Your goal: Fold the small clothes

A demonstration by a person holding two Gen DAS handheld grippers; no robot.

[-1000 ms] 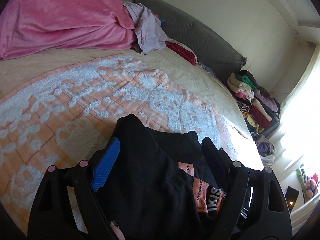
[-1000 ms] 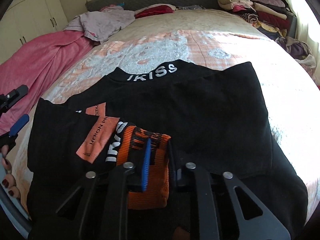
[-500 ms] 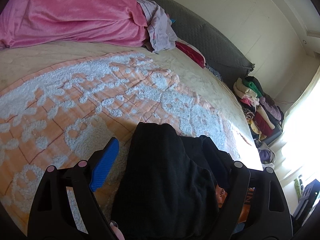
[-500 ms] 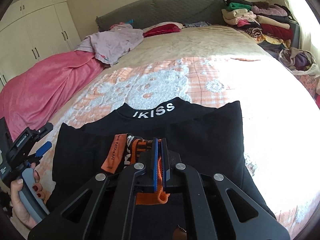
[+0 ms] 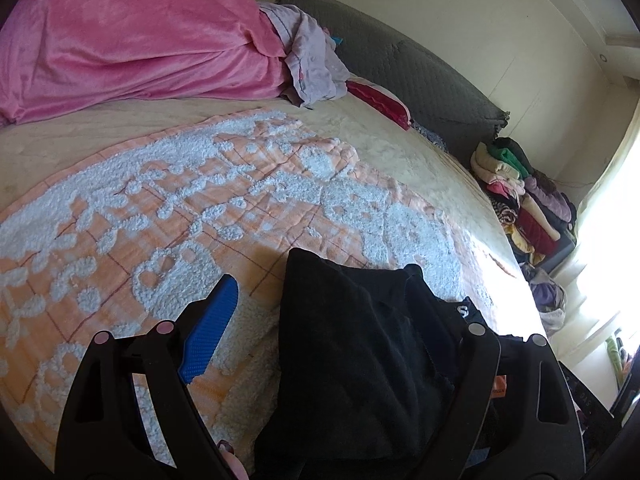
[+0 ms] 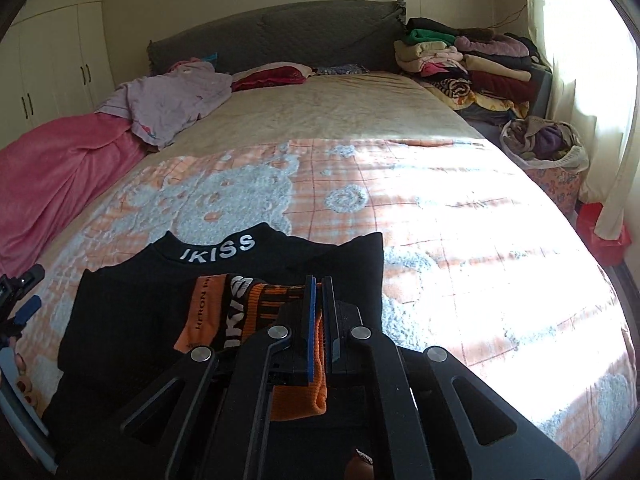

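Observation:
A black top [image 6: 248, 268] with white "IKISS" lettering on its collar lies on the peach and white bedspread [image 6: 440, 216]. Its orange ribbed cuff [image 6: 296, 396] is folded over the body. My right gripper [image 6: 319, 292] is shut on this orange cuff. In the left wrist view my left gripper [image 5: 320, 292] is open, its fingers astride a raised fold of the black top [image 5: 352, 360]. The blue pad [image 5: 208, 332] of its left finger stands clear of the cloth. The left gripper also shows at the left edge of the right wrist view [image 6: 20, 312].
A pink blanket [image 5: 120, 32] and a lilac garment [image 6: 168, 96] lie at the bed's far left. A red cloth [image 6: 272, 74] sits near the grey headboard [image 6: 280, 32]. Stacked folded clothes [image 6: 468, 64] and a laundry basket [image 6: 544, 148] stand to the right.
My right gripper has closed on the orange cuff and pulled back, lifting it. My left gripper has moved left, so the black fold now sits toward its right finger.

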